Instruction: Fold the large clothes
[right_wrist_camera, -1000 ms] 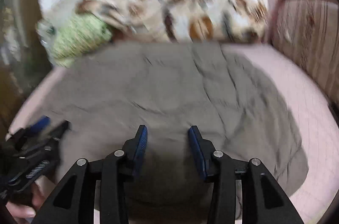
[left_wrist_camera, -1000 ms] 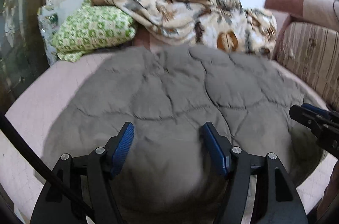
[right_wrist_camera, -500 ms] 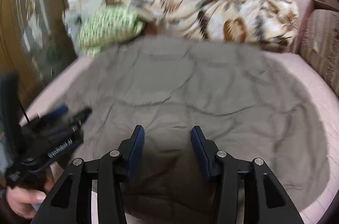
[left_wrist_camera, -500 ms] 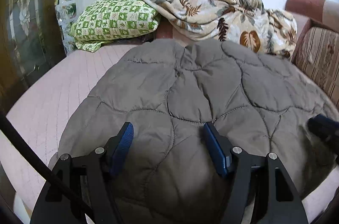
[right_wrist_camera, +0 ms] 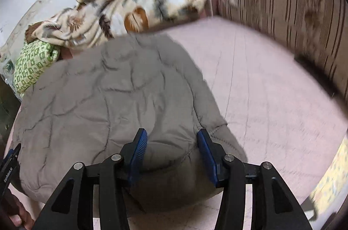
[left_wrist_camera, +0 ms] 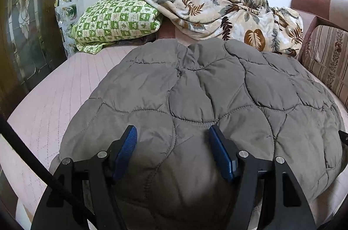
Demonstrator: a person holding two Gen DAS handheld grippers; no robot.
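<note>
Partly legible white lettering, seemingly "GenRobot.AI", on the left hand-held gripper [right_wrist_camera: 9,159] at frame edge.

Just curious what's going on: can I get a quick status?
Left gripper open over grey quilt. Right gripper opening at quilt's near right corner, nothing gripped. Leaf blanket behind; nothing in the way.

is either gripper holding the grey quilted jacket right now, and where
Nothing is held: the left gripper is open above the grey quilted jacket, the right gripper opening over its near edge.

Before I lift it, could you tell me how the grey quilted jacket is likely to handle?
The grey quilted jacket looks puffy and soft, so it will probably sag and drape rather than hold shape. Its padding suggests it is light for its bulk. The smooth shell may slip on the pink bed cover.
</note>
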